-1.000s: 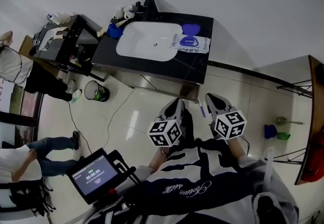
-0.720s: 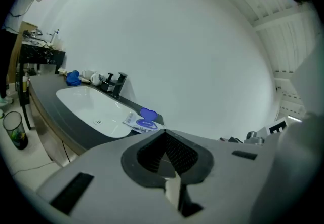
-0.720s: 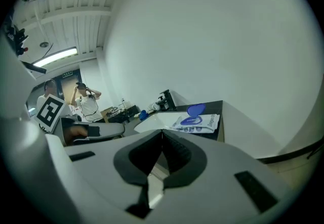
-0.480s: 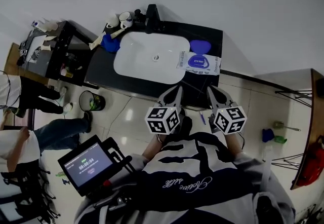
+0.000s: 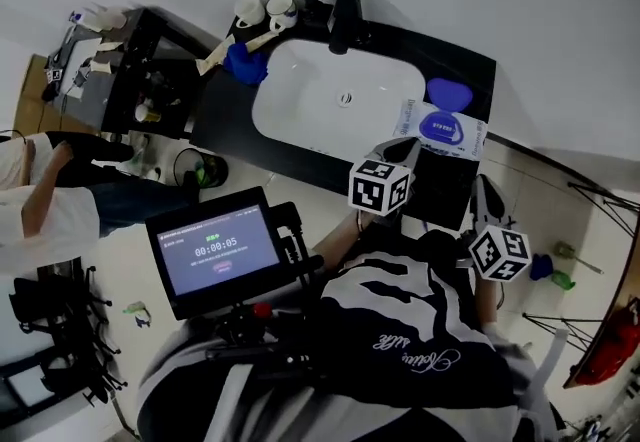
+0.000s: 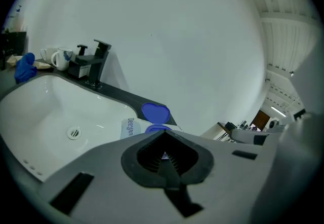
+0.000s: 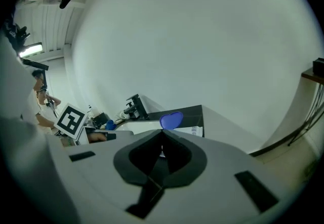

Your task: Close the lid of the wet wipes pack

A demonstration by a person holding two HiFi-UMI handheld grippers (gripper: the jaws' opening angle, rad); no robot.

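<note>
Moved since a second ago: wearer now close against the tabletop (image 5: 228, 110); left tool (image 5: 398, 150) carried forward over its front edge, just short of the pack; right tool (image 5: 484, 198) hangs lower and further back, over the floor.

- Tools, two. Grey moulded bodies, each with one marker cube. Left: jaws closed tip to tip, nothing between them. Right: same, closed and empty.
- Pack (image 5: 443, 128), one. Flat, soft white wrapper with blue print, lying at the tabletop's right end, just beside the basin.
- Lid (image 5: 447, 92), one. Blue glossy plastic, heart-shaped, hinged up and standing open on the pack's far side.
- Tabletop, one. Black, smooth, rectangular, set against a plain pale wall.
- Basin (image 5: 335, 95), one. White, glazed, rounded rectangle with a single round drain.
- Tap (image 5: 345, 8), one. Black, angular, at the basin's far edge.
- Mugs (image 5: 265, 8), two. White, side by side left of the tap.
- Cloth (image 5: 243, 62), one. Blue, crumpled, at the basin's left corner.
- Screen (image 5: 215, 250), one. Black-framed, lit, showing a timer, mounted at the wearer's chest.
</note>
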